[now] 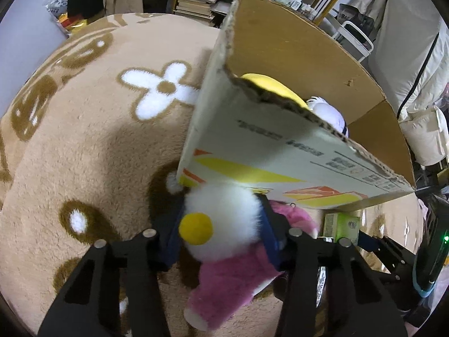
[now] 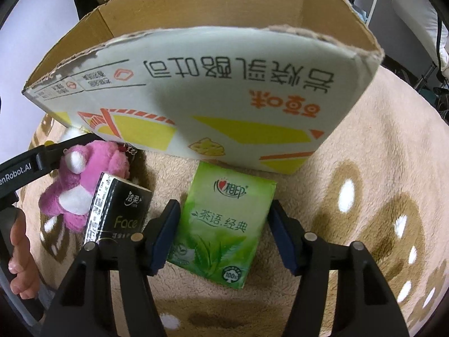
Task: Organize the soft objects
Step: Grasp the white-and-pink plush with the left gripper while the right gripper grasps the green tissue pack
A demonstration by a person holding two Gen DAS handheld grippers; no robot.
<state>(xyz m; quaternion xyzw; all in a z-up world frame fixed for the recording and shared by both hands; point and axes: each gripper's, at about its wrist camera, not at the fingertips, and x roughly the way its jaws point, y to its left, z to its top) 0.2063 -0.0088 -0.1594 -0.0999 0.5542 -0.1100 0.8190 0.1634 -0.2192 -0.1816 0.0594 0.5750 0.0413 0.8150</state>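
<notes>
So far two toys sit in my box (image 1: 280, 56); left gripper (image 1: 221, 224) clamps the pink toy (image 1: 224, 275) at lower centre, right gripper (image 2: 221, 233) straddles the green tissue pack (image 2: 221, 224), pads seemingly not yet touching; black pack (image 2: 118, 213) waits.

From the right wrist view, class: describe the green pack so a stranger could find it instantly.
Find the tall printed cardboard box on the beige fluffy rug. Directly before it lies a flat green tissue pack, between the right tool's blue pads. Its tea-leaf print distinguishes it from the black pack beside it.
</notes>
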